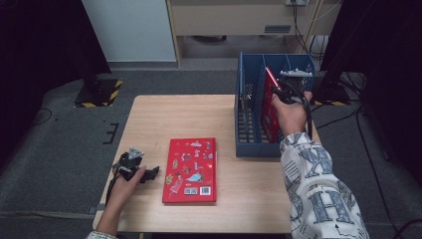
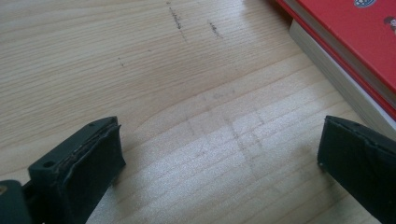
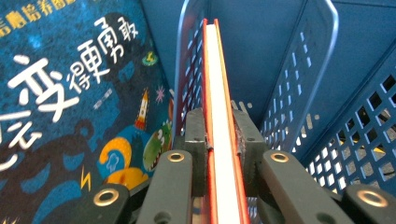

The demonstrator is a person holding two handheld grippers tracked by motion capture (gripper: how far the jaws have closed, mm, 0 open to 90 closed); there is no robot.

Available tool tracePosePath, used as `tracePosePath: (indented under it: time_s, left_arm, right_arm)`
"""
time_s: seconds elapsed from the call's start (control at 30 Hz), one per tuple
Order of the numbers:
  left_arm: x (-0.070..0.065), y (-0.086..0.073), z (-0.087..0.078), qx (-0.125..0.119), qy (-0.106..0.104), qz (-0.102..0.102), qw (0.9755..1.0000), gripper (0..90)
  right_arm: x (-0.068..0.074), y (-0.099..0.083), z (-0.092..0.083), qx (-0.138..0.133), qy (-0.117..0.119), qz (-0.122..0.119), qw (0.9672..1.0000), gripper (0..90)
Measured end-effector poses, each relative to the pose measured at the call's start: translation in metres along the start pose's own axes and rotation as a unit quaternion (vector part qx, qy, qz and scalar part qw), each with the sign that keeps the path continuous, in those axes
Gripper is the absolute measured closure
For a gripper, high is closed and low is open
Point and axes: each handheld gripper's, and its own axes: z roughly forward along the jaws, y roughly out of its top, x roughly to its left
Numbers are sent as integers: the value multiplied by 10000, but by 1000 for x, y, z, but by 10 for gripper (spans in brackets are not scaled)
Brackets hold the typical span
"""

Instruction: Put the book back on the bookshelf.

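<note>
A red picture book lies flat, cover up, on the wooden table. My left gripper rests on the table just left of it, open; its pads stand wide apart over bare wood, with the book's corner at the upper right. A second red book stands upright in the middle compartment of the blue rack. My right gripper is shut on its upper edge. Both pads press on the covers of this red book, either side of the white pages.
A blue book with white characters and cartoon monsters stands in the compartment beside the held book, behind a perforated divider. The blue rack's lattice walls close in on the other side. Floor and cables lie beyond the table.
</note>
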Motion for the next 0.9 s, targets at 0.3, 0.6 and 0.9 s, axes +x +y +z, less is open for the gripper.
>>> tracePosePath:
  time_s: [0.3, 0.6, 0.9]
  left_arm:
    - [0, 0, 0, -1, -11, 0, 10000, 0]
    - [0, 0, 0, 2, -16, 8, 10000, 0]
    - [0, 0, 0, 0, -18, 8, 10000, 0]
  right_arm:
    - [2, 6, 10, -36, -145, 73, 9999, 789]
    - [6, 7, 18, -44, -192, 105, 9998, 788]
    - [8, 6, 21, -71, -166, 163, 9997, 786]
